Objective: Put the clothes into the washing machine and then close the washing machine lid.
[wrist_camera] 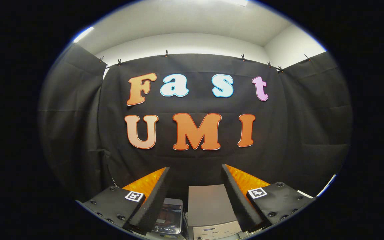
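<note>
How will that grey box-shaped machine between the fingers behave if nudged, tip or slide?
The grey machine looks boxy with a flat top, so it probably won't roll. Its smooth casing may let it slide rather than tip, though its base is hidden. The gripper is open with fingers wide apart, touching nothing. The lidded unit beside it could block sideways movement.

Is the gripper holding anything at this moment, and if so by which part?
Nothing is held. The gripper is open, its fingers spread with only air between the tips; the washing machine sits below and beyond them.
</note>
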Demonstrator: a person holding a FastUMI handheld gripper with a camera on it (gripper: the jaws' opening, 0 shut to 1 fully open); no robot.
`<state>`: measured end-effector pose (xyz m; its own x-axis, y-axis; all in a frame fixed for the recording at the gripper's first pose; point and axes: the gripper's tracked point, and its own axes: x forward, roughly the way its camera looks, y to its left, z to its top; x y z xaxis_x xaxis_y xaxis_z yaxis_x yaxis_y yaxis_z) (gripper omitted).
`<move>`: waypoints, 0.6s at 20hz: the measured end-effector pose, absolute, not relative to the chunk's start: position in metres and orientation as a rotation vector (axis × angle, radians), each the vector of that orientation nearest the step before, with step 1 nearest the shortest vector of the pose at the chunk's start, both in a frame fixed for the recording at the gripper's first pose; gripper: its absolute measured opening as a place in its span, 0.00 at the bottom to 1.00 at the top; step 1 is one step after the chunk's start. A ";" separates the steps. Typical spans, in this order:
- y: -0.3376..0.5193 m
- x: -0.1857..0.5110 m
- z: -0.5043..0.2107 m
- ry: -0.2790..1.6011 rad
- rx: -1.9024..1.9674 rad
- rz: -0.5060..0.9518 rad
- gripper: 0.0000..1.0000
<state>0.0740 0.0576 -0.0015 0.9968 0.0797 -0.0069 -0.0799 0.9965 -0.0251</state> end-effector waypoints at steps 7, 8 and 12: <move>0.061 0.078 -0.001 0.007 -0.031 0.080 0.98; 0.062 0.078 -0.001 0.007 -0.032 0.081 0.98; 0.061 0.079 -0.003 0.008 -0.031 0.079 0.98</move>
